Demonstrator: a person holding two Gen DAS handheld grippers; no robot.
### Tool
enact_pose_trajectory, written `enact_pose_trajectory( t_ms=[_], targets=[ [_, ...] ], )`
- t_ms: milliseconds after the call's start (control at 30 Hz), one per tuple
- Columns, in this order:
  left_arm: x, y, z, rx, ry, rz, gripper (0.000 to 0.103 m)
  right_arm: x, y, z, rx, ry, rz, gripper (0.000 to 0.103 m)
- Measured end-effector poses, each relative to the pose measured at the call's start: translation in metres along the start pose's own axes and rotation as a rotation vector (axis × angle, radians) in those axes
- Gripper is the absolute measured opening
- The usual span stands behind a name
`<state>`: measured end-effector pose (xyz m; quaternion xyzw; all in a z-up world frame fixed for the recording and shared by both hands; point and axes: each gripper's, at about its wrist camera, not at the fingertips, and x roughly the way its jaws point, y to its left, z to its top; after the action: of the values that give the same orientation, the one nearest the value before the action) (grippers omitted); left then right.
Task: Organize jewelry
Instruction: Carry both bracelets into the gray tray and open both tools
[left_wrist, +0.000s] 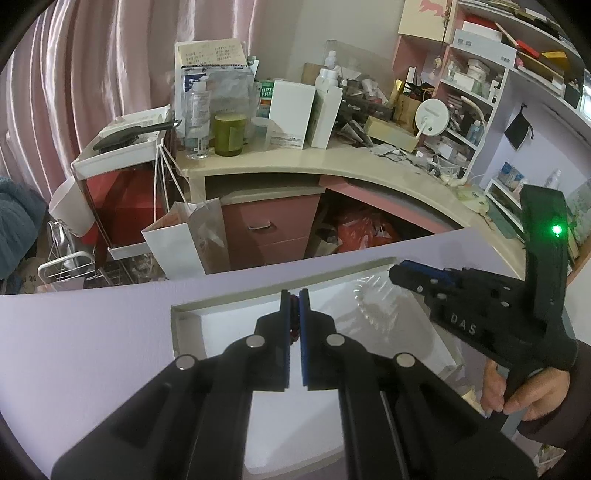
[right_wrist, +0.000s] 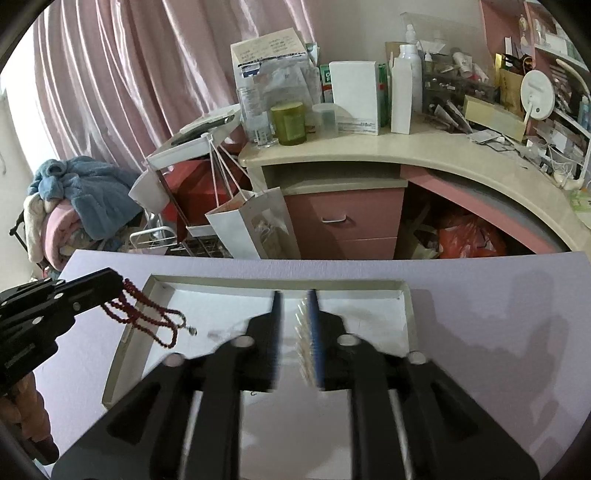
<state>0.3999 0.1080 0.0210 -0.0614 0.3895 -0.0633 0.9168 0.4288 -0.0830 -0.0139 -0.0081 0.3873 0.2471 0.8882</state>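
We've got the left tool (right_wrist: 120, 286) pinching a dark red beaded necklace (right_wrist: 147, 317), loops dangling over the left rim of the shallow white cardboard tray (right_wrist: 404, 314) on the lavender bench (right_wrist: 480, 332). Right tool (right_wrist: 295, 295) hovers mid-tray, fingers slightly spread around pale beads, blurry.

A red bead necklace (right_wrist: 144, 317) dangles in loops above the left edge of a shallow white tray (right_wrist: 404, 314). A clear ribbed piece (left_wrist: 373, 299), blurred, sits over the tray.

Dark red bead necklace (right_wrist: 147, 317), lilac table (right_wrist: 480, 332)
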Motion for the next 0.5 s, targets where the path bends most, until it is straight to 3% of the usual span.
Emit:
enact_pose_trajectory(
  t_ms=[33, 67, 333, 367, 400, 467, 500],
  targets=[
    [0.001, -0.001, 0.0, 0.0, 0.001, -0.002, 0.005, -0.002, 0.001, -0.001, -0.005, -0.008, 0.0, 0.055],
    [0.002, -0.001, 0.0, 0.001, 0.002, -0.004, 0.005, -0.004, 0.001, -0.001, -0.01, -0.02, -0.002, 0.06],
    [0.014, -0.003, 0.003, -0.002, 0.004, -0.001, 0.006, -0.024, -0.009, -0.012, -0.021, -0.051, -0.04, 0.061],
    [0.012, -0.003, 0.004, -0.006, -0.004, 0.006, 0.013, -0.028, -0.012, -0.015, -0.014, -0.055, -0.045, 0.061],
    [0.01, -0.002, 0.004, -0.012, -0.01, 0.009, 0.031, -0.035, -0.017, -0.018, -0.006, -0.062, -0.054, 0.061],
    [-0.001, 0.0, 0.004, -0.032, -0.046, 0.028, 0.051, -0.045, -0.022, -0.023, 0.001, -0.076, -0.067, 0.061],
    [-0.008, 0.002, 0.003, -0.039, -0.062, 0.032, 0.051, -0.053, -0.026, -0.027, 0.004, -0.089, -0.078, 0.061]
  ],
)
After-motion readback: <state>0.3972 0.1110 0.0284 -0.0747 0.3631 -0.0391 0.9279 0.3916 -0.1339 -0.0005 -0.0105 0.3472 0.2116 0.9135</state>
